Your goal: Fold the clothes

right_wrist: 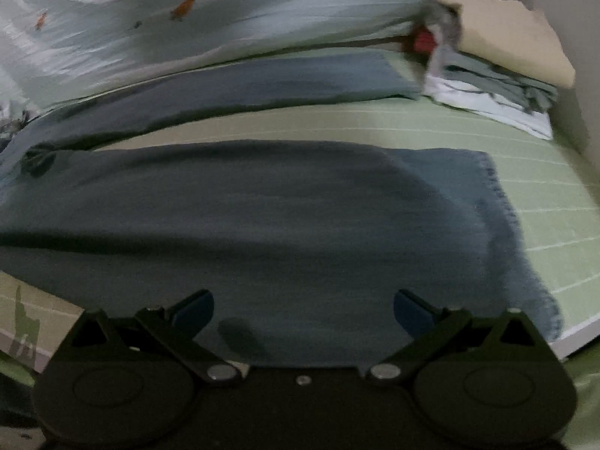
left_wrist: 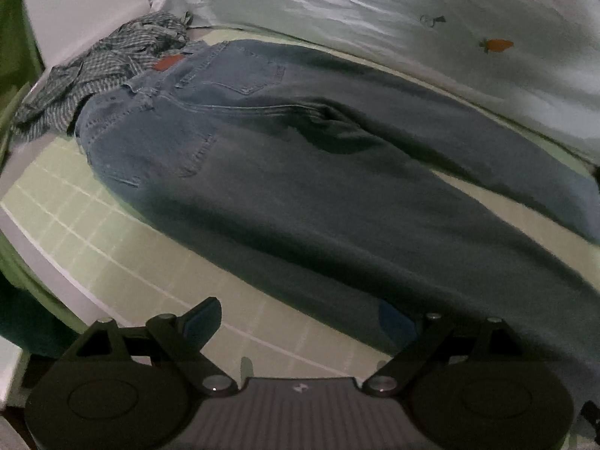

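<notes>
Both tongs, the left gripper [left_wrist: 300, 322] and right gripper [right_wrist: 303, 309], are hovering apart over the jeans [left_wrist: 262, 157] lying flat across the bed [left_wrist: 75, 225]; heavy, limp denim, probably best pinched at waistband and hem.

1. We see one pair of blue denim jeans [left_wrist: 285, 157], with two legs spread apart and two back pockets showing.
2. We count one crumpled blue-and-white checked shirt [left_wrist: 101, 71].
3. One pale quilt with small orange prints [left_wrist: 412, 11]: we count one print in the left view, three in the right.
4. One stack of folded clothes [right_wrist: 498, 71]; its layers blur together.
5. One light green gridded sheet [right_wrist: 525, 172].
</notes>
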Motion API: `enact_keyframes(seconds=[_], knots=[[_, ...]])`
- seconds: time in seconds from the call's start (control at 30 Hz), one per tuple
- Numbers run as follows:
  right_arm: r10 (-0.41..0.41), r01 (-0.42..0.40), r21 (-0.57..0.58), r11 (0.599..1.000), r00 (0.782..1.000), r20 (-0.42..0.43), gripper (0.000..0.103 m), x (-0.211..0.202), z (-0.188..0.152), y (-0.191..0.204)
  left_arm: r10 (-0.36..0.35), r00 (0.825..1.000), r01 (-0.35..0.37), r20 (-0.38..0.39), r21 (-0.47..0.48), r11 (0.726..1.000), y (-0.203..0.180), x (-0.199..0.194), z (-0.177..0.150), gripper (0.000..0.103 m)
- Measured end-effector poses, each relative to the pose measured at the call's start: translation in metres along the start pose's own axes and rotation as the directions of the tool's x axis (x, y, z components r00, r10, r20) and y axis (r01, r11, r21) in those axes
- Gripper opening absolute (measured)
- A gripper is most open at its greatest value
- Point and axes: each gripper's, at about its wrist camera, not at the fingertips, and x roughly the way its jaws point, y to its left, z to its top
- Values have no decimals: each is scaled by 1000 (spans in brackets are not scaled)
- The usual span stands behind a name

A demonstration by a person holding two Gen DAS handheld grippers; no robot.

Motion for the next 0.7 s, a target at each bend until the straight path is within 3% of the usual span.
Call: enact_keyframes(seconds=[0.13, 0.53, 0.7], knots=[[-25, 25, 17, 1000, 1000, -10, 103, -1, -2, 26, 4, 1000, -4, -5, -4, 1000, 30, 4, 12, 91], [-84, 85, 68, 994, 996, -15, 103, 1, -7, 111, -18, 999, 12, -27, -195, 981, 152, 36, 62, 91], [-106, 106, 149, 983, 994, -12, 103, 4, -7, 138, -29, 999, 21, -30, -244, 969, 191, 53, 81, 91]])
